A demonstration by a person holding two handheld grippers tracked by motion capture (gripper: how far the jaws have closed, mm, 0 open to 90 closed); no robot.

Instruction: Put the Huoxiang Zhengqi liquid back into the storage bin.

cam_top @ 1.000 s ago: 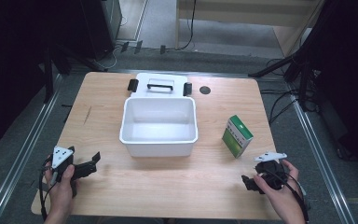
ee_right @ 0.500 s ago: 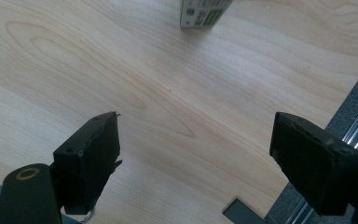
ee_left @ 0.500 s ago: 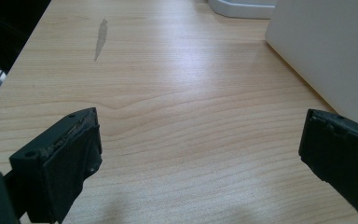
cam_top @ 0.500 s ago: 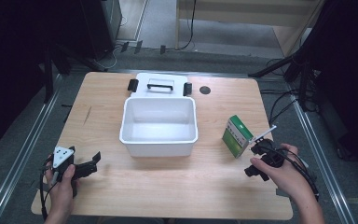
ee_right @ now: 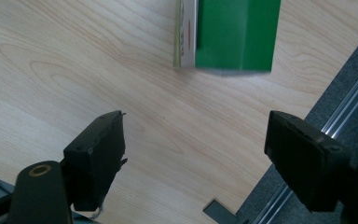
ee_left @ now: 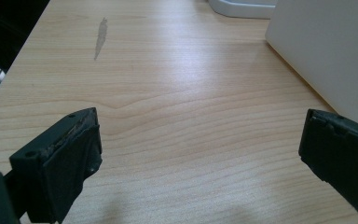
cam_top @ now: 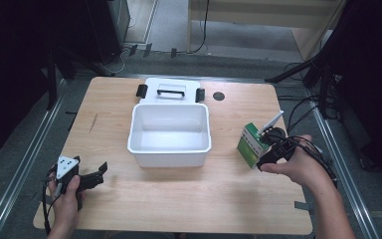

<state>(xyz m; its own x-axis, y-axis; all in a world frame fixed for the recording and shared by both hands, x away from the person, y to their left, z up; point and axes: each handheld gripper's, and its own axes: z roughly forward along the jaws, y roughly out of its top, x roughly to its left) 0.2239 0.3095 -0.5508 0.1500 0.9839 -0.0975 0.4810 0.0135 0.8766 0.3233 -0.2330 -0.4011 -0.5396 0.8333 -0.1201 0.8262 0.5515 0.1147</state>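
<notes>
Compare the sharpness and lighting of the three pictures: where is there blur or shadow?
High view: table evenly lit, surroundings dark, white tub sharp. Left gripper view: wood grain crisp, soft shadow under the left claw. Right gripper view: green box blurred at its edges, the right claw sharper.

Light wood table, grey floor, dark surroundings.

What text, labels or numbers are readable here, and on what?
None can be read as words.
Green and white carton: print on its white side panel, too small to read in the high view and too blurred in the right gripper view.
White bin, its lid and the wooden table: no markings visible.
</notes>
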